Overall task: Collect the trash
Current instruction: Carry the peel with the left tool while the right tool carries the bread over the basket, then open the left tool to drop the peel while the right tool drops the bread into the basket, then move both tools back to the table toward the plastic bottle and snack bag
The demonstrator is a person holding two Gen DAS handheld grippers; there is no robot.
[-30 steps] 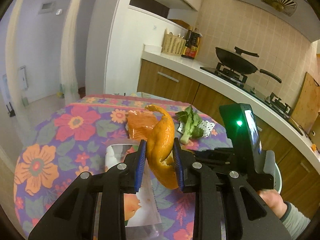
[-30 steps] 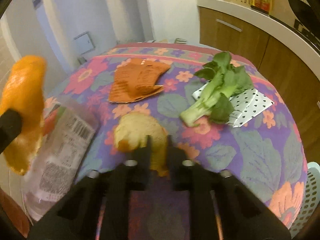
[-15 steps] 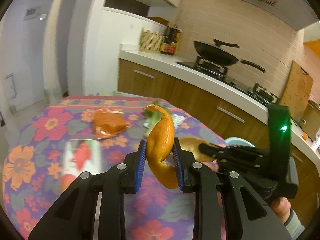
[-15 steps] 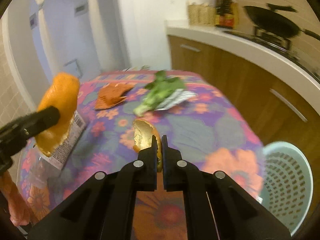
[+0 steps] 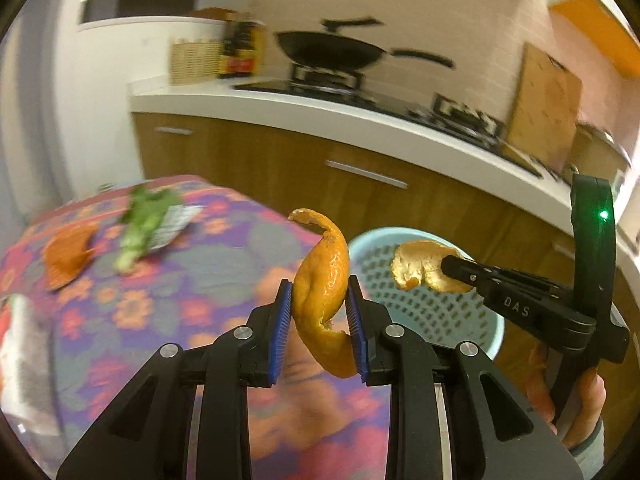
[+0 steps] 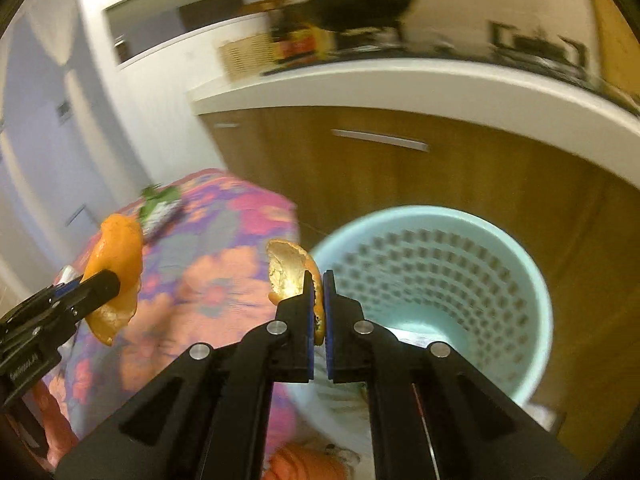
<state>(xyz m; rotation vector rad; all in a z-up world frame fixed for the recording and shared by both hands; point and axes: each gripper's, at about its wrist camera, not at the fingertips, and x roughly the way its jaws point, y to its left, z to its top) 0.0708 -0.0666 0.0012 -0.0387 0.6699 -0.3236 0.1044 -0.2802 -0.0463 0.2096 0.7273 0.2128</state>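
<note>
Carrying step: left claw (image 5: 320, 316) is clamping 1 peel (image 5: 322, 288); right claw (image 6: 318, 300) is clamping another peel (image 6: 290, 270); next, both need releasing over the bin (image 6: 536, 280) ahead.

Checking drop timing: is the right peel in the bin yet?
Not yet. The right hand-held gripper grips the peel beside the bin rim.

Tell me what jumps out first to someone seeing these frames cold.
Two orange peels held in mid-air: the left gripper is shut on a long curled peel, and the right gripper pinches a smaller peel piece. Beside the floral table, a pale blue perforated bin sits on the floor in front of the wooden cabinets, just ahead of the right jaws.
</note>
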